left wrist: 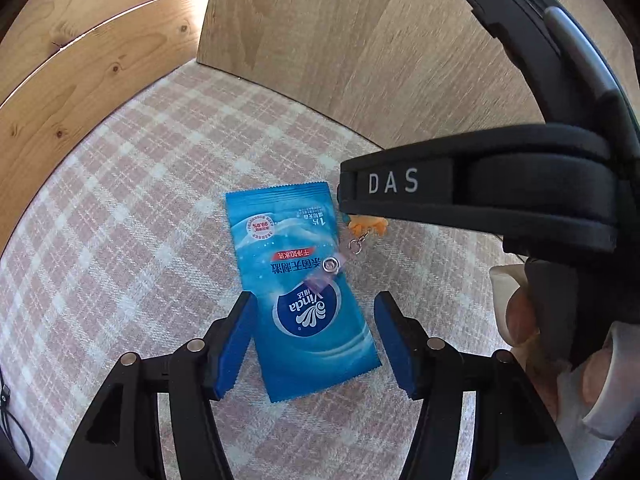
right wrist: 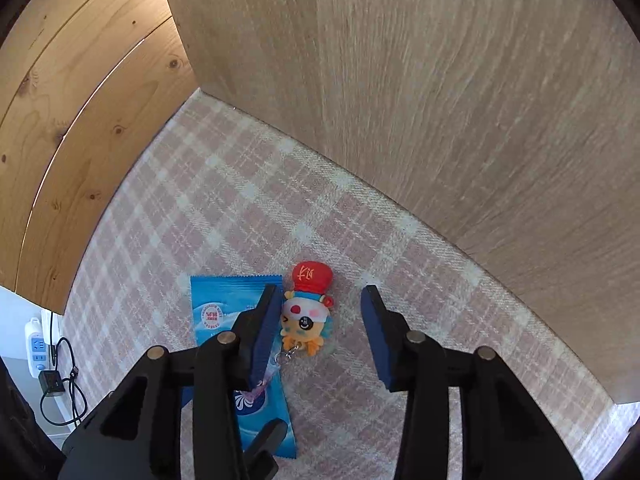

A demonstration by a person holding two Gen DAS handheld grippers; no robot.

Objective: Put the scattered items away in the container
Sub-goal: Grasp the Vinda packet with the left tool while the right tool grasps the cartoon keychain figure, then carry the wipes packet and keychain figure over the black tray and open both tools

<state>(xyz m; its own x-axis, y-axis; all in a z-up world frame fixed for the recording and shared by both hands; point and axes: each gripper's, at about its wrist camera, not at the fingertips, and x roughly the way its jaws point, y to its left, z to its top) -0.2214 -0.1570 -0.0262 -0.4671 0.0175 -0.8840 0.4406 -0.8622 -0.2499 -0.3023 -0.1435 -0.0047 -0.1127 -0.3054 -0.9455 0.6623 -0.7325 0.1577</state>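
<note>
A blue wet-wipe packet point(left wrist: 308, 280) lies flat on the pink plaid cloth point(left wrist: 140, 220). My left gripper point(left wrist: 314, 304) stands open just above it, one blue pad on each side of the packet's lower half. Beside the packet lies a small toy keychain point(right wrist: 308, 312) with an orange face and a red hat. Its clear strap and metal ring point(left wrist: 331, 266) rest on the packet. My right gripper point(right wrist: 320, 296) straddles the toy. The left pad is at the toy's side, the right pad stands clear of it, and the jaws are open.
Light wooden panels point(right wrist: 440, 100) rise right behind the items, and a pine board point(right wrist: 80, 140) closes the left. A white power strip point(right wrist: 36, 344) with black cables sits off the cloth's left edge. A person's fingers point(left wrist: 520, 316) hold the right gripper's black body point(left wrist: 460, 188).
</note>
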